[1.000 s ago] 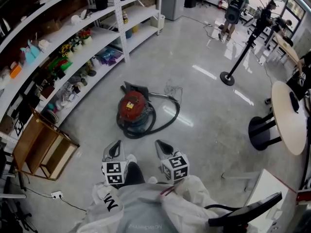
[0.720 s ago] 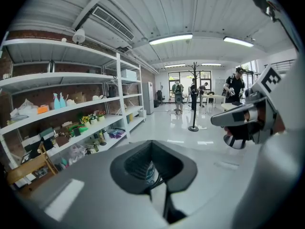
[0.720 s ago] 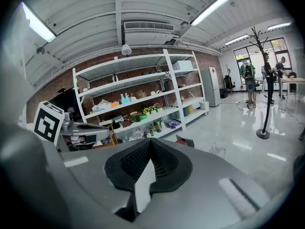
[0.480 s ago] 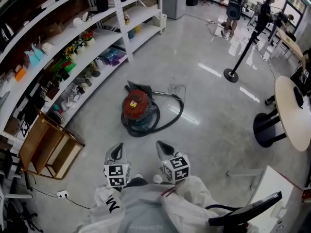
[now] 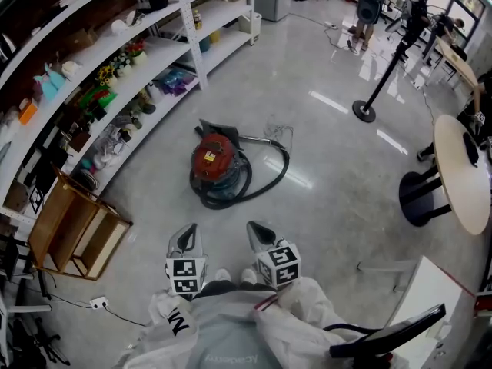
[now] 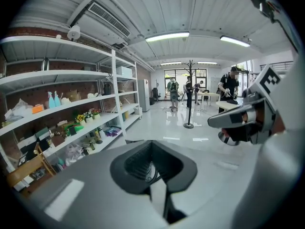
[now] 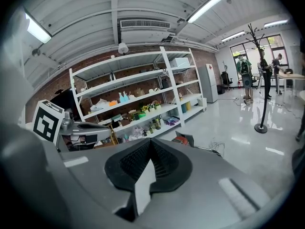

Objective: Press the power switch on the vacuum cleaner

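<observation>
— Centre of the head view, on the grey floor: is that the vacuum cleaner?
— Yes, the red canister, with its black hose looped round its right side. It sits near the white shelving and well apart from both grippers.
— And the grippers?
— Low in the frame, side by side. The left gripper has its jaws pressed together with nothing between them. The right gripper is the same: tips meeting, empty.
— Anything at lower left?
— A wooden crate, beside the shelving's end.
</observation>
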{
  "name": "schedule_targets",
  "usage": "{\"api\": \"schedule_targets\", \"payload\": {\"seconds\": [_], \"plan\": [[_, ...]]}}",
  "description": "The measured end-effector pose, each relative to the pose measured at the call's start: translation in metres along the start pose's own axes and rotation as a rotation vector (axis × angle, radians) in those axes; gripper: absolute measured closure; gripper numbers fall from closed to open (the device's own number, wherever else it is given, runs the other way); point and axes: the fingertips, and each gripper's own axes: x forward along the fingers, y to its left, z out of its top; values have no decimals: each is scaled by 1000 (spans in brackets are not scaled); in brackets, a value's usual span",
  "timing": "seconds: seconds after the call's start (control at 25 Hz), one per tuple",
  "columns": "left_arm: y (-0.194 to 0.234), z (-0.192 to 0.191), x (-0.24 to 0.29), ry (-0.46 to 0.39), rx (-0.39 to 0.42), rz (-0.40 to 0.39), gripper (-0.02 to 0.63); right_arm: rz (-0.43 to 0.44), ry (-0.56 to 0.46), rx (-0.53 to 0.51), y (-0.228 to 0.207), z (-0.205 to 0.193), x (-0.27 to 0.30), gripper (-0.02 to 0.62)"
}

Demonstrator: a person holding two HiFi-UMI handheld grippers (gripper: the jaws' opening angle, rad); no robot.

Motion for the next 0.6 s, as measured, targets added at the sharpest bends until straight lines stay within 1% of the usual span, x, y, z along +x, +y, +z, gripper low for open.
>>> {"api": "schedule_targets", "payload": {"seconds": [0.16,0.32,0.6], "plan": [[9,-5,-3,4,-9,-5,606,2,10,-5,11,-1,8,595],[20,0,-5,-29,-16,-6,606,6,4,-25,21,6,12,595],[37,2,-10,-51,-41,-1,606,-8,-4,-47,33,14,19,595]]}}
